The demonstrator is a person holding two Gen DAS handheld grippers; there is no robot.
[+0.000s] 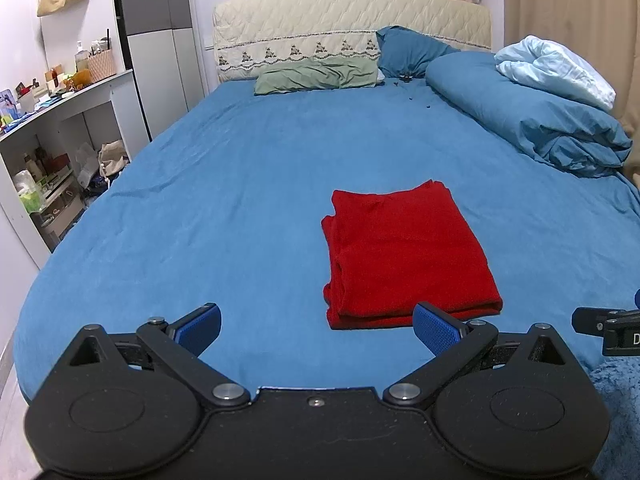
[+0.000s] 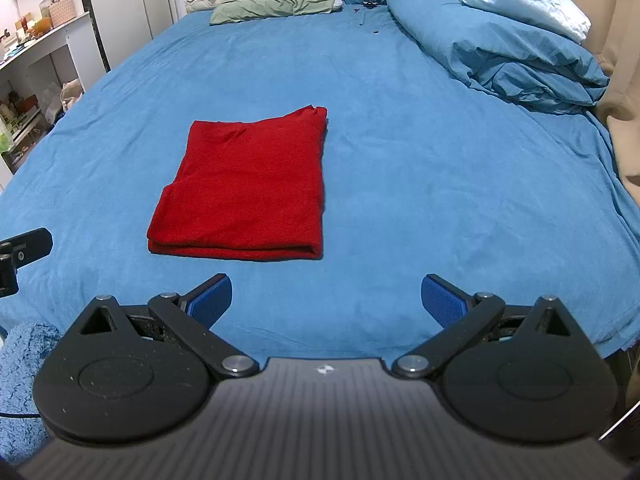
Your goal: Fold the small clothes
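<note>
The left gripper [image 1: 317,330] is hovering low over the near edge of the bed [image 1: 240,184], its blue fingers [image 1: 200,326] spreading wide and holding nothing. The folded red cloth [image 1: 404,254] is lying flat on the sheet just ahead, nearer its right finger. The right gripper [image 2: 326,304] is hovering likewise, fingers [image 2: 444,302] gaping and empty, the cloth [image 2: 244,196] lying ahead to its left, apart from both
</note>
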